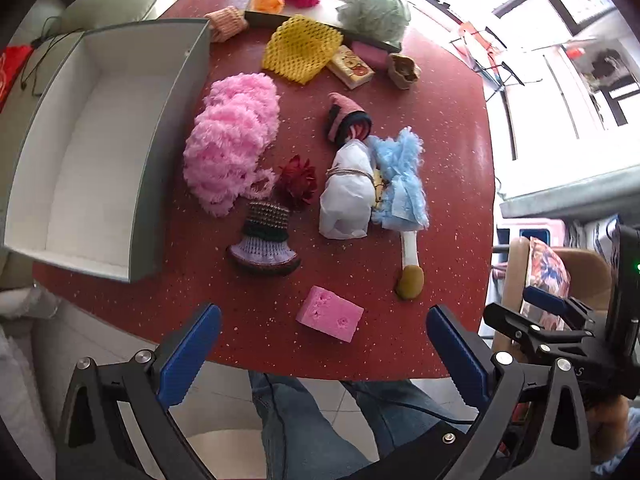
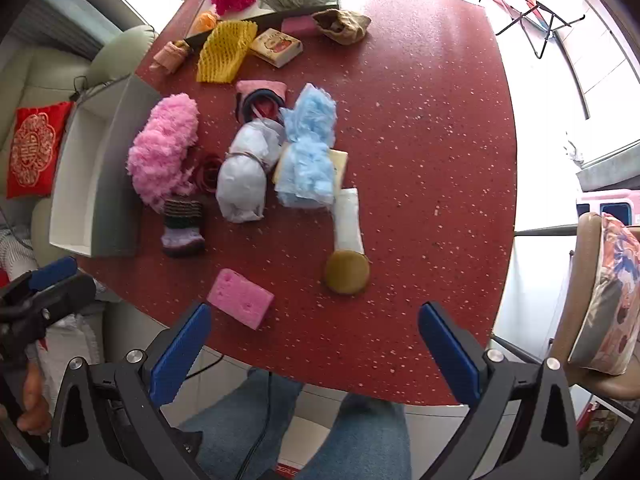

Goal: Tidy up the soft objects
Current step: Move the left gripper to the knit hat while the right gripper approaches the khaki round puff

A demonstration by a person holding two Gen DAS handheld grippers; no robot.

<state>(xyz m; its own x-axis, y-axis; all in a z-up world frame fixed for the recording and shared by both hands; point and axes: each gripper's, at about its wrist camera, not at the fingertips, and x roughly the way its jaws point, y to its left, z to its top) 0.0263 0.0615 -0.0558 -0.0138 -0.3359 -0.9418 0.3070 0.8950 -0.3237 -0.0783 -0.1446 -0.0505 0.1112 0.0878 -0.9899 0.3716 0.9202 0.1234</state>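
Both grippers, left gripper point(image 1: 323, 350) and right gripper point(image 2: 314, 346), hover spread and empty above the tabletop point(image 2: 420, 160); the pink sponge point(image 1: 330, 313) (near the edge) could be nudged off.

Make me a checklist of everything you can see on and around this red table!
Surface: red speckled table, crowded.
Job's things: pink sponge nearest; pink fluffy ball, blue fluffy duster, white wrapped bundle, knitted sock, yellow foam net; grey box empty.
Clutter: small printed carton.
Grippers: left gripper and right gripper both open, holding nothing, hovering at the near edge.
Cables: black cable across the person's jeans.
Surroundings: sofa cushion, chair, bright windows.
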